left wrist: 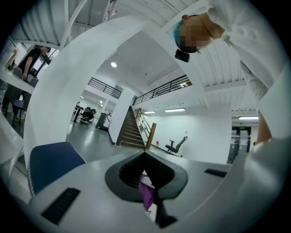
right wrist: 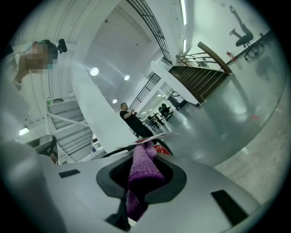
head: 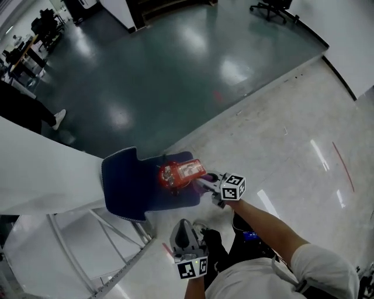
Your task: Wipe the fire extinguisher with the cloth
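Observation:
A red fire extinguisher (head: 180, 173) lies on its side on a dark blue chair seat (head: 125, 184). My right gripper (head: 204, 181) is at its right end, shut on a purple knitted cloth (right wrist: 144, 168). In the right gripper view the cloth fills the jaws of the gripper (right wrist: 145, 144), with a sliver of the red extinguisher (right wrist: 163, 149) just beyond. My left gripper (head: 183, 229) hangs lower, close to my body and apart from the extinguisher. Its tips (left wrist: 144, 154) meet, tilted upward. A thin purple strip (left wrist: 146, 195) shows in the slit; I cannot tell whether it is held.
A broad white curved panel (head: 41, 175) and a white metal frame (head: 87, 245) stand at the left beside the chair. A person in black (right wrist: 132, 119) stands at the far left by desks. A staircase (left wrist: 132, 129) and an office chair (head: 272, 9) lie across the floor.

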Motion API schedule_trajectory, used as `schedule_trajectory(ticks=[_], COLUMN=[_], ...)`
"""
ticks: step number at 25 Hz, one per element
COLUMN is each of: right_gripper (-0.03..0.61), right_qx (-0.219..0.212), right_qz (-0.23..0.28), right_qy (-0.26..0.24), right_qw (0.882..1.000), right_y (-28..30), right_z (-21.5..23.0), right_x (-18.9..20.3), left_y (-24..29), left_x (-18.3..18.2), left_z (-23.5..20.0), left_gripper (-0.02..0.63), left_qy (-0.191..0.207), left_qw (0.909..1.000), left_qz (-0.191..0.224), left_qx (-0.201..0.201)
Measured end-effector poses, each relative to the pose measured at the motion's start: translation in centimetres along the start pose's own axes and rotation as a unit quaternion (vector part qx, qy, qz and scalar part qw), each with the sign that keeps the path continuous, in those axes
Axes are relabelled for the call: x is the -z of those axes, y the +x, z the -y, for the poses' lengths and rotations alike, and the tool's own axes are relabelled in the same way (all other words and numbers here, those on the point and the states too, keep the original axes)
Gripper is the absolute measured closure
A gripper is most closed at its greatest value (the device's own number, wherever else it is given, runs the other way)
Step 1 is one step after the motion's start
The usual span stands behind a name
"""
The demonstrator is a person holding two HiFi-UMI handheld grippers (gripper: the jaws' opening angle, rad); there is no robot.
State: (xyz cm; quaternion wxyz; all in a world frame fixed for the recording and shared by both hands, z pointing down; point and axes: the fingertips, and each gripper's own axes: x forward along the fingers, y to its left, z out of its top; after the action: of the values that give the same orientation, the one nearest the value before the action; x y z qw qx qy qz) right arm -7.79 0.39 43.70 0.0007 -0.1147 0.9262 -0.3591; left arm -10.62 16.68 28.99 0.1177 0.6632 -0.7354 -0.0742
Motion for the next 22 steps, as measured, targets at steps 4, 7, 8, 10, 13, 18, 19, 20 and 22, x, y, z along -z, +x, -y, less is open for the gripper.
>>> schedule_trajectory(ticks=[4, 7, 8, 10, 13, 18, 19, 20, 22], right_gripper=[0.521, 0.521, 0.521, 0.520, 0.521, 0.521, 0.521, 0.521, 0.522], right_qx=[0.065, 0.091, 0.099, 0.113, 0.118, 0.119, 0.120, 0.121, 0.127], right_qz=[0.026, 0.042, 0.046, 0.052, 0.067, 0.091, 0.092, 0.091, 0.087], right_qy=[-0.002, -0.004, -0.002, 0.004, 0.018, 0.005, 0.000, -0.006, -0.014], right_qw=[0.998, 0.995, 0.994, 0.992, 0.991, 0.989, 0.989, 0.988, 0.988], right_y=[-3.7, -6.3, -7.0, -8.2, -9.5, -11.0, -11.1, -11.1, -11.1], right_z=[0.0, -0.9, -1.2, -1.3, -1.4, -1.2, -1.3, -1.4, -1.7], right_x=[0.1, -0.5, -0.5, 0.1, 1.4, 0.8, 0.8, 0.9, 1.1], left_y=[0.2, 0.4, 0.3, -0.1, -0.9, -1.0, -1.0, -1.0, -0.8], left_x=[0.2, -0.3, -0.4, -0.4, 0.5, 2.0, 2.2, 2.3, 2.4], left_z=[-0.6, -0.1, 0.0, 0.1, 0.1, 1.7, 1.9, 2.0, 2.1], left_gripper=[0.609, 0.609, 0.609, 0.609, 0.609, 0.609, 0.609, 0.609, 0.609], left_qy=[-0.001, 0.013, 0.015, 0.015, 0.018, 0.029, 0.030, 0.031, 0.030], left_qw=[0.9985, 0.9963, 0.9957, 0.9950, 0.9950, 0.9967, 0.9970, 0.9972, 0.9976], left_qz=[-0.024, -0.030, -0.030, -0.032, -0.039, -0.040, -0.040, -0.039, -0.038], left_qx=[0.049, 0.079, 0.086, 0.094, 0.090, 0.064, 0.059, 0.055, 0.050])
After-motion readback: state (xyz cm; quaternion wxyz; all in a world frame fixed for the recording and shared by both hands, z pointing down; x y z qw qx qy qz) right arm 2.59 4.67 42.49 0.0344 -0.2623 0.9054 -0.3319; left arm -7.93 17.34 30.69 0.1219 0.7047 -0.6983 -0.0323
